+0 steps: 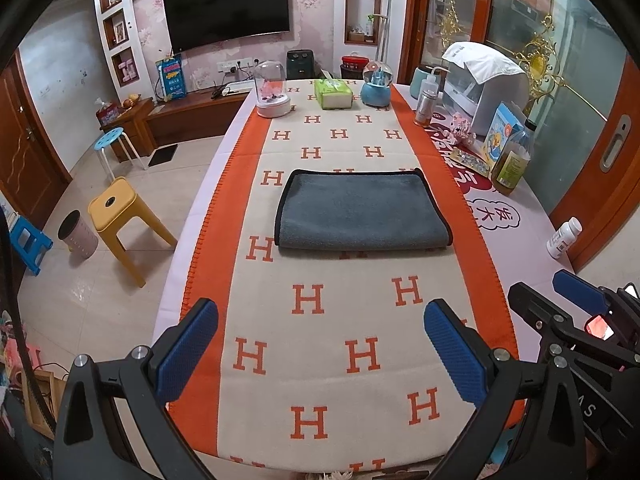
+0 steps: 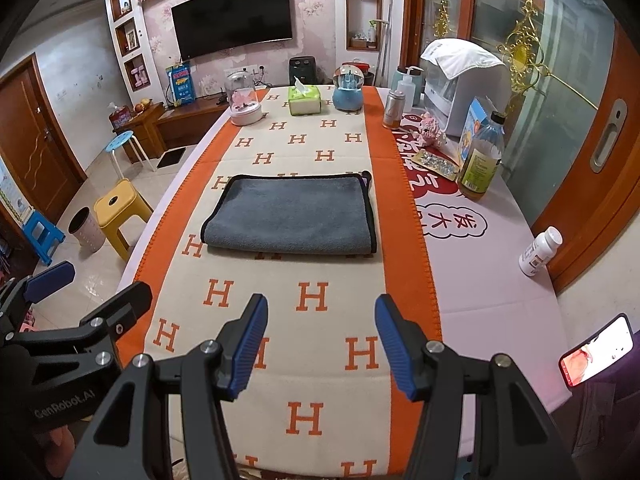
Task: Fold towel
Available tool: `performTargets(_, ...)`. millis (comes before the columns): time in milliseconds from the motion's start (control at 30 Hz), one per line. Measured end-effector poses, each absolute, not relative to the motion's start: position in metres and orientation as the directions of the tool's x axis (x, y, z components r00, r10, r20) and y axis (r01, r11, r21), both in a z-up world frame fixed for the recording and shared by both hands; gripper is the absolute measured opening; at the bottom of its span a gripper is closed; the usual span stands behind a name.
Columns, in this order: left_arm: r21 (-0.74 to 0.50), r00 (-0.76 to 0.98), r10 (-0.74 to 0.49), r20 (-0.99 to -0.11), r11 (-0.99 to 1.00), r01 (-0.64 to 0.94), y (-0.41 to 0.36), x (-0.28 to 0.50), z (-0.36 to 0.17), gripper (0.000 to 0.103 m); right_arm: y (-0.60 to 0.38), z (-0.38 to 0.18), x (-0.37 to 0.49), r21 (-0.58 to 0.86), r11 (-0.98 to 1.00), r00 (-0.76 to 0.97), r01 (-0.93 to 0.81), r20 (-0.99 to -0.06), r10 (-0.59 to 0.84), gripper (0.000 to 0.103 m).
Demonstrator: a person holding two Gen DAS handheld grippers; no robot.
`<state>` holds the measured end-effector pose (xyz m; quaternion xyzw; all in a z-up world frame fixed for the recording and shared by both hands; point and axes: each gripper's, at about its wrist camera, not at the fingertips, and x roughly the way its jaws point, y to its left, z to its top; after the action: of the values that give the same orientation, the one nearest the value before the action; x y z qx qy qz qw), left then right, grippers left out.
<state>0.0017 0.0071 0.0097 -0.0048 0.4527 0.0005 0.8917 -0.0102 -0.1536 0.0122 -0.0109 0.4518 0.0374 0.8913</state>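
Note:
A grey towel (image 1: 362,212) with black trim lies folded in a flat rectangle on the cream and orange H-patterned cloth (image 1: 320,320); it also shows in the right wrist view (image 2: 294,214). My left gripper (image 1: 320,332) is open and empty, held above the cloth nearer than the towel. My right gripper (image 2: 320,328) is open and empty, also nearer than the towel. The right gripper shows at the right edge of the left wrist view (image 1: 560,296), and the left gripper at the left edge of the right wrist view (image 2: 92,284).
At the table's far end stand a glass dome (image 1: 272,92), a tissue box (image 1: 333,94) and a snow globe (image 1: 376,84). Along the right side are an oil bottle (image 2: 480,160), a white appliance (image 2: 464,88), a pill bottle (image 2: 540,252) and a phone (image 2: 598,350). Stools (image 1: 116,216) stand left.

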Motion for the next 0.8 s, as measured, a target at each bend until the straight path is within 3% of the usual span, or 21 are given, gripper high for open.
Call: performTargets(800,-0.006,0.58,0.001,-0.814,1.0,-0.01,0.0152,0.0029,0.0081,0.102,-0.1461,0.0141,-0.011,0.011,0.997,0.586,-0.081,-0.808,0.056,0.056)
